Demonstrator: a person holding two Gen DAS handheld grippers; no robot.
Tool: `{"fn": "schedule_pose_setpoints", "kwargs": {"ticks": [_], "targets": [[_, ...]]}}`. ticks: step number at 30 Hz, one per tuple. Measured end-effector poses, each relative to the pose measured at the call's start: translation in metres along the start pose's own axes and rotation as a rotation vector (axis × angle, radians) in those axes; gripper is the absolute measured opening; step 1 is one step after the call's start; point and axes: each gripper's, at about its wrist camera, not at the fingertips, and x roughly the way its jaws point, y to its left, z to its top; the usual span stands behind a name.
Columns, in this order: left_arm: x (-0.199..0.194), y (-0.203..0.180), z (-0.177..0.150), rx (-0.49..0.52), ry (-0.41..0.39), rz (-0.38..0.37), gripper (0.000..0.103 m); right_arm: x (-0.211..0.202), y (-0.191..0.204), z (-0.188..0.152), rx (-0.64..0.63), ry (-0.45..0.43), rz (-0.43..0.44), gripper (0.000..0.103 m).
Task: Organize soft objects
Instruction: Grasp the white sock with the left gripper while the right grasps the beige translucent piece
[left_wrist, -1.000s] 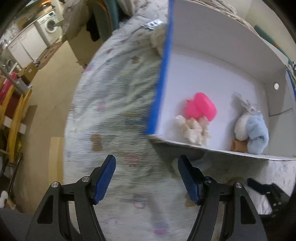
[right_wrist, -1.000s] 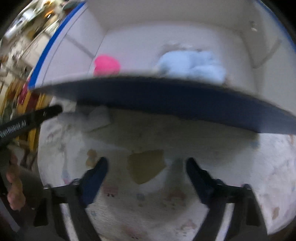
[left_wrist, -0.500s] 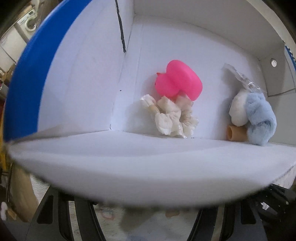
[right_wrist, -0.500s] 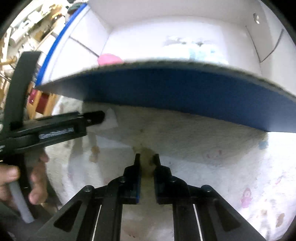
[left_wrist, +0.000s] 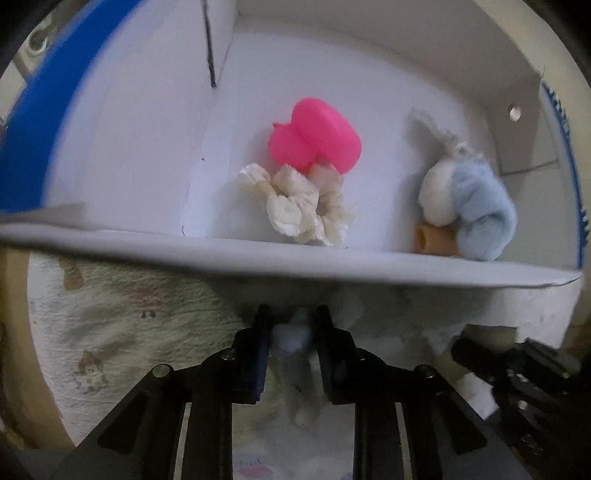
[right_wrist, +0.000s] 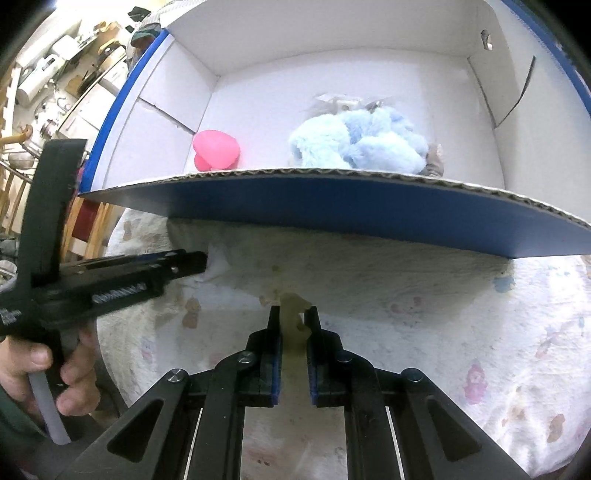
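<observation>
Left tool (left_wrist: 291, 325) closing on a pale plush (left_wrist: 293, 341) beside the box (left_wrist: 332, 266); right tool (right_wrist: 293, 325) clamped on a tan bit (right_wrist: 293, 317). Both look light, squashy: pinch mid-body.

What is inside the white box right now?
Inside the box lie a pink toy, a cream scrunchie and a light blue plush. The near wall hides whatever sits just behind it.

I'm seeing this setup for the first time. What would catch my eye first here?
The bright pink toy inside the white, blue-edged cardboard box, with a cream ruffled scrunchie touching it in front. To its right lies a fluffy pale blue plush. In front of the box, on the patterned blanket, the right gripper pinches a small yellowish piece, while the left gripper's jaws are closing on a pale blue item.
</observation>
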Motion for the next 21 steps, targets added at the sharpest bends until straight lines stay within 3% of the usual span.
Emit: {"fn": "schedule_pose_setpoints", "kwargs": {"ticks": [7, 21], "targets": [[-0.027, 0.008, -0.006, 0.012, -0.072, -0.005, 0.021, -0.017, -0.007, -0.001, 0.007, -0.02, 0.001, 0.013], [-0.051, 0.023, -0.02, -0.04, -0.126, 0.09, 0.021, -0.013, 0.016, -0.006, -0.071, -0.024, -0.051, 0.013]]}}
